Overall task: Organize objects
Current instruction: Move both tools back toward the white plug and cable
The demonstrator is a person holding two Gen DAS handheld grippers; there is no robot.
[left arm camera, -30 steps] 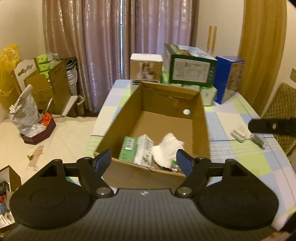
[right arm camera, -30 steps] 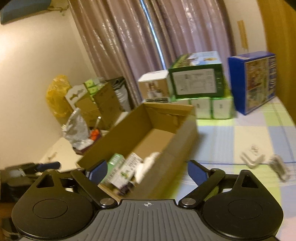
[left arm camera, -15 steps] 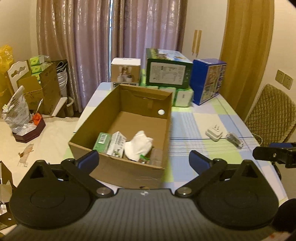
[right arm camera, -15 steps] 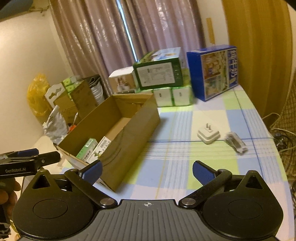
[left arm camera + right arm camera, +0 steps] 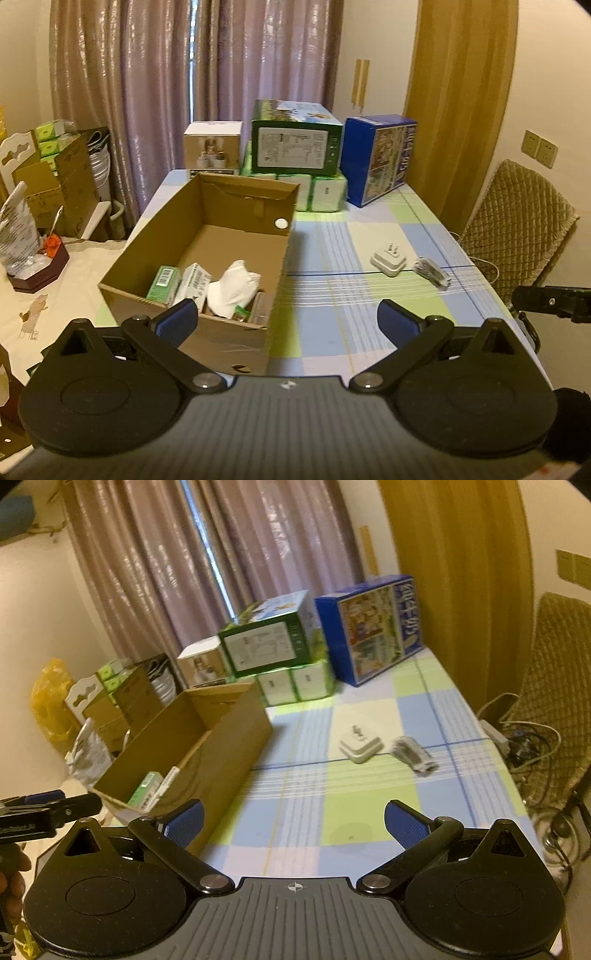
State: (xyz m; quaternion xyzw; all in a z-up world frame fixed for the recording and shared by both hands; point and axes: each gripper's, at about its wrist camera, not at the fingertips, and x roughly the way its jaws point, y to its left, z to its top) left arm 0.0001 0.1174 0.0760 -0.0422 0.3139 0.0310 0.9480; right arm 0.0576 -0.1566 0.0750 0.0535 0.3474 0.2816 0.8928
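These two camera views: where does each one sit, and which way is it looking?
Left wrist: rides the left tool, facing the cardboard box; the right tool's tip shows at the right edge.
Right wrist: rides the right tool, facing the checked tablecloth; left tool at the left edge.
Shared: box, white charger, stacked cartons.
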